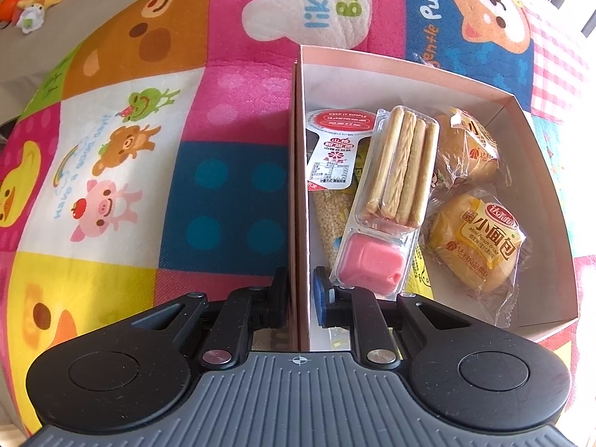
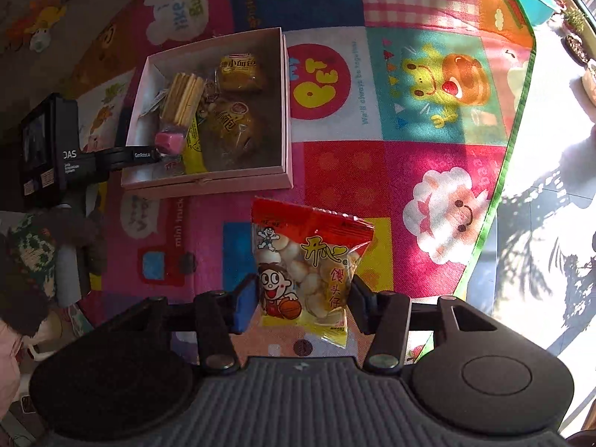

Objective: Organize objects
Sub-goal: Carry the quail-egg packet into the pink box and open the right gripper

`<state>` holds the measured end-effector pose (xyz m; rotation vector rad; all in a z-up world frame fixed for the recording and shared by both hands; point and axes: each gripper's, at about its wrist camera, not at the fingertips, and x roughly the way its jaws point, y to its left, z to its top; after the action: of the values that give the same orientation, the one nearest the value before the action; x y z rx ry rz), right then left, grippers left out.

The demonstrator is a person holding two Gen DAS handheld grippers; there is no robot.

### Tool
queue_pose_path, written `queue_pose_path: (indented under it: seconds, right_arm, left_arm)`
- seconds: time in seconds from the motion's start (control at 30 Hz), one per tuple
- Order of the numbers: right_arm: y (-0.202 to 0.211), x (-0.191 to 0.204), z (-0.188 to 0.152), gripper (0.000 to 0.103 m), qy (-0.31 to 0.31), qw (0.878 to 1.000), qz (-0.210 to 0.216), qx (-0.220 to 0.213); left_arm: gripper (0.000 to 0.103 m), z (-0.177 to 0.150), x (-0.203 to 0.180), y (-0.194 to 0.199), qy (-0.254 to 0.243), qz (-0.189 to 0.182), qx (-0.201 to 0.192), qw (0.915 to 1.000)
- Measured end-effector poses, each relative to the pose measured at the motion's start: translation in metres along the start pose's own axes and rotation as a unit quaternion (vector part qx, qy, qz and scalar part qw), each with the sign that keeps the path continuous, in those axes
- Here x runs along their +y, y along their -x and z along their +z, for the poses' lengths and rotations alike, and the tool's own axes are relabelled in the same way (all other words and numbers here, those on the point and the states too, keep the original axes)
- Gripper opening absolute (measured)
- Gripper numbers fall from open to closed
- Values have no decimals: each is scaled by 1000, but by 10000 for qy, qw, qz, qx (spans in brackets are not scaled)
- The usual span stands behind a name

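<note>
At the lower middle of the left wrist view, the left tongs (image 1: 301, 300) stand nearly closed, pinching the pink box's (image 1: 409, 60) near wall between the pads. Inside the box, just above and right of them, lie a tray of biscuit sticks (image 1: 400, 165) with pink dip, two wrapped mini breads (image 1: 480, 244) and a red-and-white packet (image 1: 337, 149). The box sits on a cartoon play mat (image 1: 149, 130).

In the right wrist view, the right tongs (image 2: 303, 301) at lower centre grip a red-and-yellow bag of small round buns (image 2: 309, 264) by its sides, partly closed on it, above the mat. The box shows at upper left, the left tongs at its edge.
</note>
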<state>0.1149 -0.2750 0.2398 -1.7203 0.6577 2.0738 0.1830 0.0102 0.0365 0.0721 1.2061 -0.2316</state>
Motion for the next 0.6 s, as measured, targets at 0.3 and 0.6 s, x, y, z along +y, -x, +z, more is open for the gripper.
queue_pose_path:
  seconds: [0.3, 0.6]
  right_arm:
    - [96, 71, 11, 51, 857, 9951, 216, -433]
    - [80, 98, 57, 51, 1021, 9911, 138, -840]
  left_arm:
    - [17, 6, 10, -2, 126, -167, 184, 9996]
    - [17, 5, 11, -1, 37, -190, 113, 9997]
